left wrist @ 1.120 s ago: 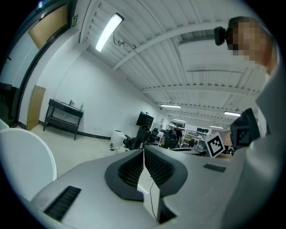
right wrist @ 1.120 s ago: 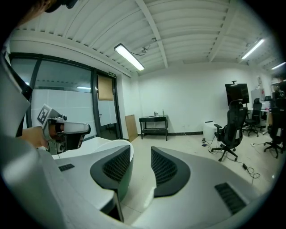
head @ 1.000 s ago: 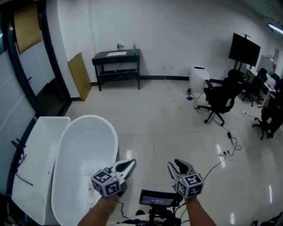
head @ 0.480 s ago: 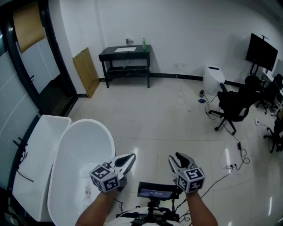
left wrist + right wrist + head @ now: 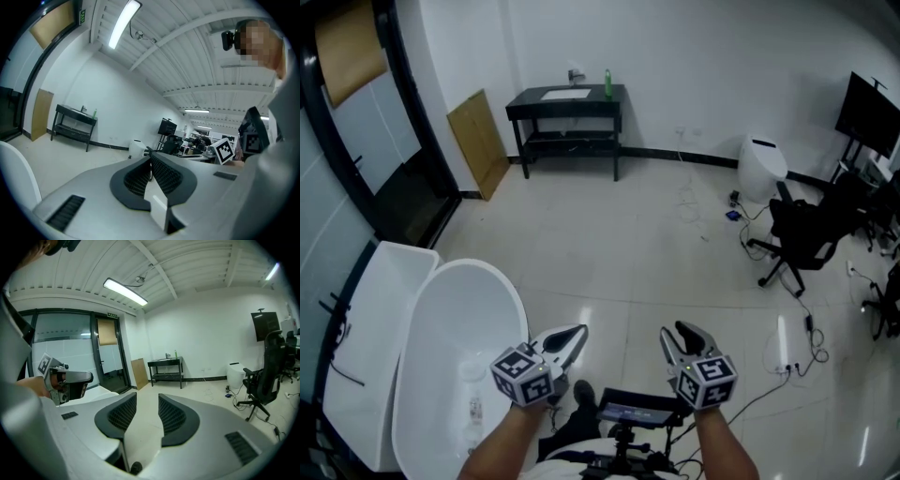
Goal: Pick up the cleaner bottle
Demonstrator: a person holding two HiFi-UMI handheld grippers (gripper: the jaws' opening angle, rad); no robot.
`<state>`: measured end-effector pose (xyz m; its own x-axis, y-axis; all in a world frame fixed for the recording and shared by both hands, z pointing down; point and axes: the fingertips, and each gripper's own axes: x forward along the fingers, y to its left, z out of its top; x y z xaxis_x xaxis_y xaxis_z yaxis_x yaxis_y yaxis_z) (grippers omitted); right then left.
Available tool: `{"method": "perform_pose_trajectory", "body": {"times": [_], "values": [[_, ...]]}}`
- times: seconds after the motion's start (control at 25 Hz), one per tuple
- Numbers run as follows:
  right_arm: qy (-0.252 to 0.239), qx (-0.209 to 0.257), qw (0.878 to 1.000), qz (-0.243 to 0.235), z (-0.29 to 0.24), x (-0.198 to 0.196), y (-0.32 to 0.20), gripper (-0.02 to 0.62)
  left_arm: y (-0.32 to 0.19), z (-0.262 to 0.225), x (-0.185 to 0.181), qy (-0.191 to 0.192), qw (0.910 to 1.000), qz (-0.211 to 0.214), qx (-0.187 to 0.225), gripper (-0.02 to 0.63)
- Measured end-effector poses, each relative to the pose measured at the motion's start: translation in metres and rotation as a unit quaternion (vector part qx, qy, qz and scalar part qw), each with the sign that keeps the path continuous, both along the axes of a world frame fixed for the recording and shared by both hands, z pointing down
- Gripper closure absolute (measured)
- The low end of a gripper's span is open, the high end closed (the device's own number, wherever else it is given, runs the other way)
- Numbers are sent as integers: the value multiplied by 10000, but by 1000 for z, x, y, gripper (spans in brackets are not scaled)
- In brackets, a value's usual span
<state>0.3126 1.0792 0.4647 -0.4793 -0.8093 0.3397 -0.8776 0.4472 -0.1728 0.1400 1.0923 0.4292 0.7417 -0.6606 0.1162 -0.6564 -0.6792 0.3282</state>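
Floor (image 5: 656, 253): pale glossy tiles with light glare at the near right.
Far wall (image 5: 722, 56): plain white with a dark skirting.
Left side: dark-framed glass panels (image 5: 366, 159), with a wooden board (image 5: 478, 141) leaning by the corner.
Furniture, far: a black tabletop (image 5: 567, 96) on legs against the far wall, with a lower shelf.
Furniture, near left: a white oval tub (image 5: 441, 319) beside a white rectangular basin (image 5: 370, 309).
Right side: a white bin-like unit (image 5: 762, 169), black office chairs (image 5: 802, 234), a dark screen (image 5: 867, 112) and cables (image 5: 787, 349) on the floor.
Ceiling (image 5: 187, 56): white and ribbed.
Light: a lit tube lamp (image 5: 125, 291).
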Motion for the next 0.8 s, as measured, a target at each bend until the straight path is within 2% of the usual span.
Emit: {"method": "perform_pose_trajectory", "body": {"times": [0.28,0.64,0.8], "values": [[103,-47,9991,399,3,16,-89,445,-104,13,-10,-25,9999,-126,-68,607],[288,69,9947,980,-6,17,-240,445,-263,6,-60,-163,9996,-215,-69,607],[264,138,9941,1042,-12,10,-297,445,-319,9,-74,-171,9995,-233,-124,607]]}}
